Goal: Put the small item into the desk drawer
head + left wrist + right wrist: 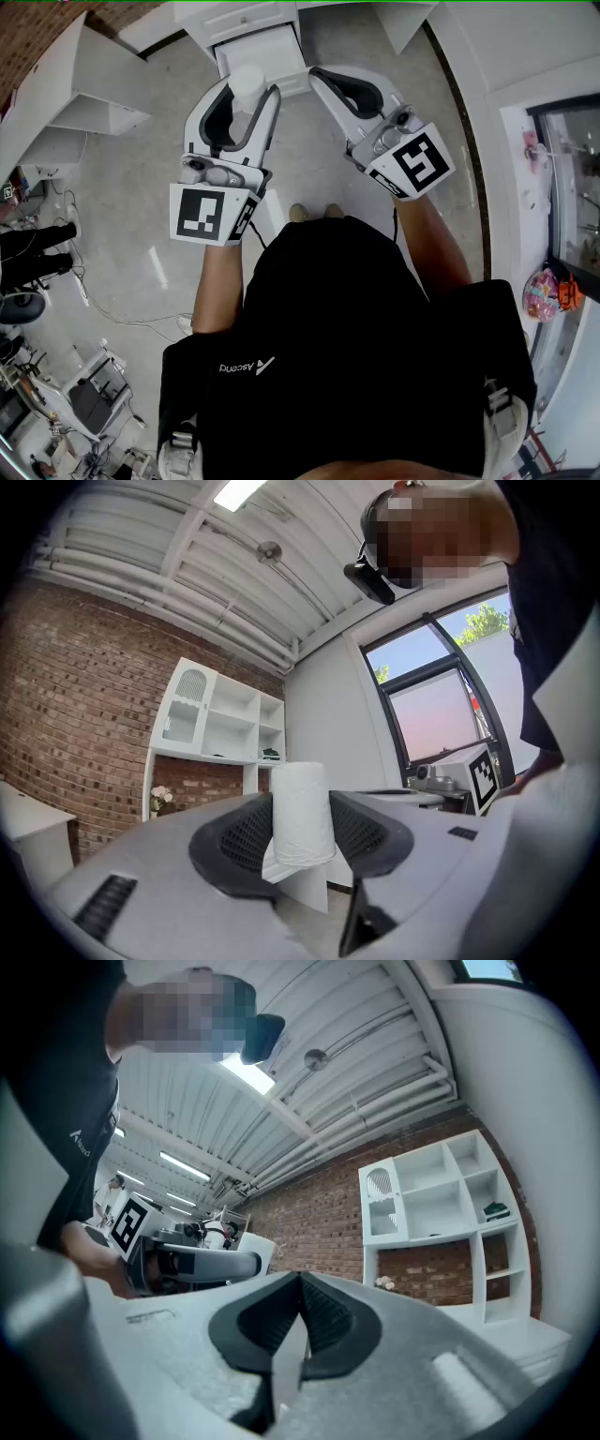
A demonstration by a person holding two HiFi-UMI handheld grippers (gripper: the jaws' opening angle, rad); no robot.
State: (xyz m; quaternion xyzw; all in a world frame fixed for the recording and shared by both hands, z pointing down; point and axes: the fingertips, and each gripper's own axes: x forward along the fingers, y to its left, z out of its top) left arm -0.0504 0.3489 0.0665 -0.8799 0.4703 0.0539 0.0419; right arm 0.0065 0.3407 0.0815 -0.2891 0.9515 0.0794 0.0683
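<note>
Jaws of the left gripper [302, 829] are pressed against the sides of the small roll [302, 810], a plain white cylinder with a faintly fibrous, paper-like surface, whose upper end is left sticking out past the dark ribbed pads. In the head view the roll is seen over the open drawer [281, 49] of the white desk [239, 13]. The right gripper [300, 1286] is closed on nothing, its pads brought together.

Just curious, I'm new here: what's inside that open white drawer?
Only bare white bottom shows in the drawer; the white roll in the left gripper hides its near part.
</note>
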